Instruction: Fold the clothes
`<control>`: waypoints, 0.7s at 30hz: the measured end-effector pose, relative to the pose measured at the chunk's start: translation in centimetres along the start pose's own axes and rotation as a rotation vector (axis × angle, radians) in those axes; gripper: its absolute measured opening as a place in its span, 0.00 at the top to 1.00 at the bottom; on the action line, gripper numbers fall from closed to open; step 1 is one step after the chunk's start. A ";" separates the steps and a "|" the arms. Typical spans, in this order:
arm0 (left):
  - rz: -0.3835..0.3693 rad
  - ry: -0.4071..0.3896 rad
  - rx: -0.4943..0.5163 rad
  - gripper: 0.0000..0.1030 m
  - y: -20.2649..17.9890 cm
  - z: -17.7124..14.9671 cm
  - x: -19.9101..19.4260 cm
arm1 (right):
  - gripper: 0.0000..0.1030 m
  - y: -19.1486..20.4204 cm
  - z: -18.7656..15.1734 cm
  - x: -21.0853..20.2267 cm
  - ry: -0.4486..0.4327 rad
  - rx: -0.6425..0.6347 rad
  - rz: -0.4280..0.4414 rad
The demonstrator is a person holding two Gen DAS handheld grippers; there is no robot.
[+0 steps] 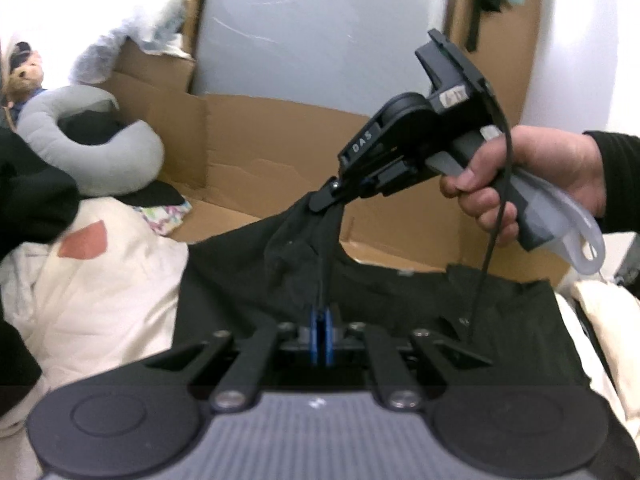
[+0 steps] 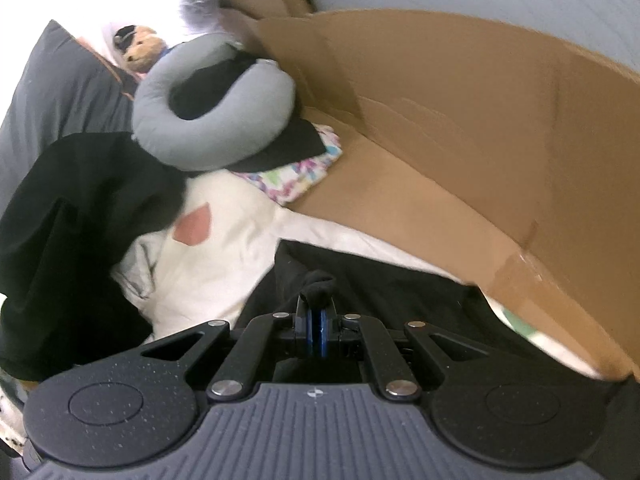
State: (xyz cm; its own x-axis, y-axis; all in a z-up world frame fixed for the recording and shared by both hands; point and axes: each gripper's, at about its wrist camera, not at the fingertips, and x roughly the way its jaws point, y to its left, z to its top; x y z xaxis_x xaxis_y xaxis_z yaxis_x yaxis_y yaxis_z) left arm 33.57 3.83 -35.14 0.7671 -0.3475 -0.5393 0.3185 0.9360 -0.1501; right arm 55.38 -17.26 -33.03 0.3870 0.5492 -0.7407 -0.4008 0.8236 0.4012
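Clutter round my work spot, far and left.
I see a grey neck pillow (image 2: 212, 120) far left, a teddy bear (image 2: 142, 54) behind it, brown cardboard (image 2: 460, 128) along the far right, patterned cloth (image 2: 300, 176) between.

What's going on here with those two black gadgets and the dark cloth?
A person is folding a black garment on a bed, using a hand-held claw in each hand. The right claw pinches a bunched bit of the fabric and lifts it; the left claw is shut on the same garment nearer the camera. A grey neck pillow and cardboard lie behind.
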 end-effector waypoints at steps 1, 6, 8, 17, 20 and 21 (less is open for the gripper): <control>-0.010 0.009 0.005 0.96 -0.1 -0.2 0.2 | 0.98 -0.4 -0.5 -0.1 -0.001 0.012 -0.005; -0.055 0.039 0.036 0.96 -0.5 -1.2 0.6 | 0.98 -1.9 -2.5 -0.5 -0.015 0.072 -0.027; -0.071 0.046 0.048 0.96 -0.8 -1.3 0.5 | 0.98 -2.2 -3.1 -0.9 -0.024 0.092 -0.031; -0.100 0.152 0.146 0.95 -0.7 -3.8 2.1 | 0.95 -4.2 -5.5 -0.5 -0.047 0.167 -0.068; -0.076 0.186 0.148 0.94 0.2 -4.4 2.6 | 0.93 -5.2 -6.6 0.2 -0.029 0.191 -0.087; -0.059 0.186 0.147 0.93 0.6 -4.4 2.7 | 0.90 -5.4 -6.9 0.3 -0.022 0.200 -0.095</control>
State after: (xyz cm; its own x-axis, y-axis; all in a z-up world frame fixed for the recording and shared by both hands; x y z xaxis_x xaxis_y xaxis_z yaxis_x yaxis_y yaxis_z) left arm 33.37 3.73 -40.31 0.6330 -0.3720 -0.6789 0.4480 0.8912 -0.0706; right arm 51.98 -22.52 -39.18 0.4341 0.4687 -0.7693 -0.1897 0.8824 0.4306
